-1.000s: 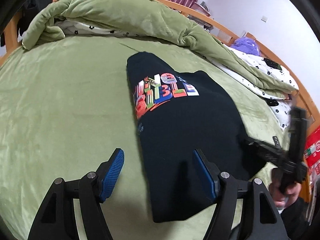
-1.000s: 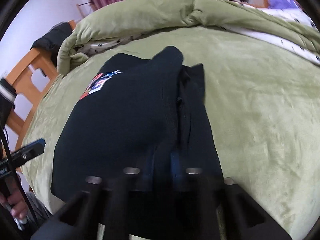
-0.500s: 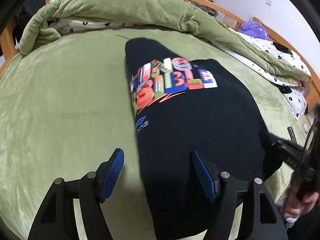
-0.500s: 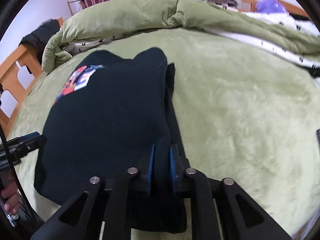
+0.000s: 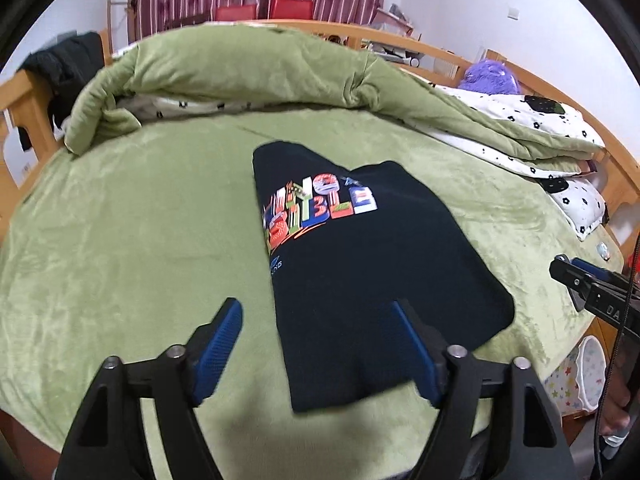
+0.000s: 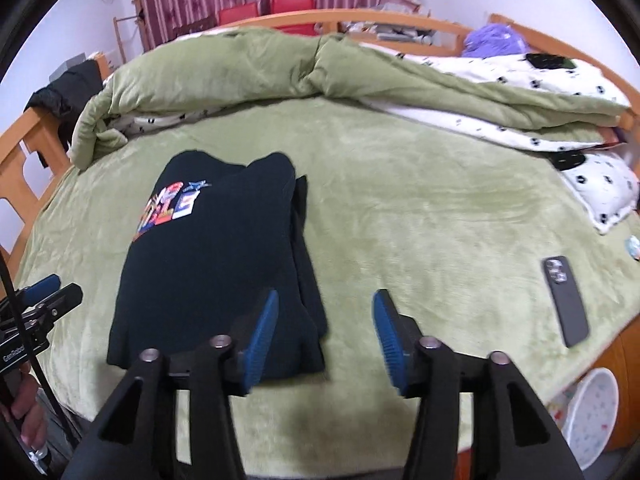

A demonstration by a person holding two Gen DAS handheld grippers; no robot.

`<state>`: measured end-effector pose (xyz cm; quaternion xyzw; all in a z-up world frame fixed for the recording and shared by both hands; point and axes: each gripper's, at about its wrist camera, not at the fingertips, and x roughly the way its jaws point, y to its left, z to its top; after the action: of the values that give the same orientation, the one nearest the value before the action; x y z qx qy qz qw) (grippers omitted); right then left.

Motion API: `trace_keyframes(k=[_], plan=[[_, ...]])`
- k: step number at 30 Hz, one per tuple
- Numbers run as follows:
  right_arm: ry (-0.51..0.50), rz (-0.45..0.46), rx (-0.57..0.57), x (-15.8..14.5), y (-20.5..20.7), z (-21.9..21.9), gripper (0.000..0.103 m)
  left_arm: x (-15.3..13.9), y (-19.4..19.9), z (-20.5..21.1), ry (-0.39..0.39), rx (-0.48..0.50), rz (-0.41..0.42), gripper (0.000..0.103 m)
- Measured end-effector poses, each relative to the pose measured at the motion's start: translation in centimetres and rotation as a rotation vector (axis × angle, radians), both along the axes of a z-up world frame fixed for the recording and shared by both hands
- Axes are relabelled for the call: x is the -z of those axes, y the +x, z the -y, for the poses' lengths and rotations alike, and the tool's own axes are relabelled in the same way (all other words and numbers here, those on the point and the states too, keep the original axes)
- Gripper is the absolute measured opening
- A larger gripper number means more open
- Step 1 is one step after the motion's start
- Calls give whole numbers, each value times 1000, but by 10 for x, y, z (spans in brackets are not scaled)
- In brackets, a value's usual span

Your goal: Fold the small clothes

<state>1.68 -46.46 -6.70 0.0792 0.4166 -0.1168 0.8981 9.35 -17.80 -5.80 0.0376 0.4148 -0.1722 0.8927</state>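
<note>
The black sweatshirt [image 5: 360,272] lies folded lengthwise on the green bed cover [image 5: 120,240], its colourful print toward the far end. The left hand-held gripper [image 5: 320,344] hangs just above the garment's near hem, jaws spread wide and holding nothing; the straight left fold edge runs away between its blue pads [image 5: 224,332], so the left pad is over bare cover and the right pad over cloth. The right hand-held gripper [image 6: 326,332] is also wide open and empty, straddling the garment's near right corner, where a narrower layer shows from under the top fold. To its right the cover is bare as far as a dark phone [image 6: 566,300] near the bed's edge. Beyond both grippers, past the sweatshirt's far end, a rolled green quilt [image 6: 260,68] lines the far side, with a strip of bare cover between them. The near hem lies close to the bed's near edge.
</note>
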Motion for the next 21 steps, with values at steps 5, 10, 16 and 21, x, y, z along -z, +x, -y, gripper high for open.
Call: trace_keyframes(k=[5, 10, 16, 21], plan=[[-26, 68, 16, -26, -38, -7, 82, -24, -24, -11, 14, -6, 37, 84], [-31, 85, 35, -44, -68, -15, 89, -44, -47, -24, 10, -17, 64, 85], [-68, 113, 28, -58, -94, -30, 89, -56, -66, -32, 5, -28, 95, 86], [-77, 124, 15, -61, -102, -37, 89, -59, -73, -37, 4, -37, 107, 86]])
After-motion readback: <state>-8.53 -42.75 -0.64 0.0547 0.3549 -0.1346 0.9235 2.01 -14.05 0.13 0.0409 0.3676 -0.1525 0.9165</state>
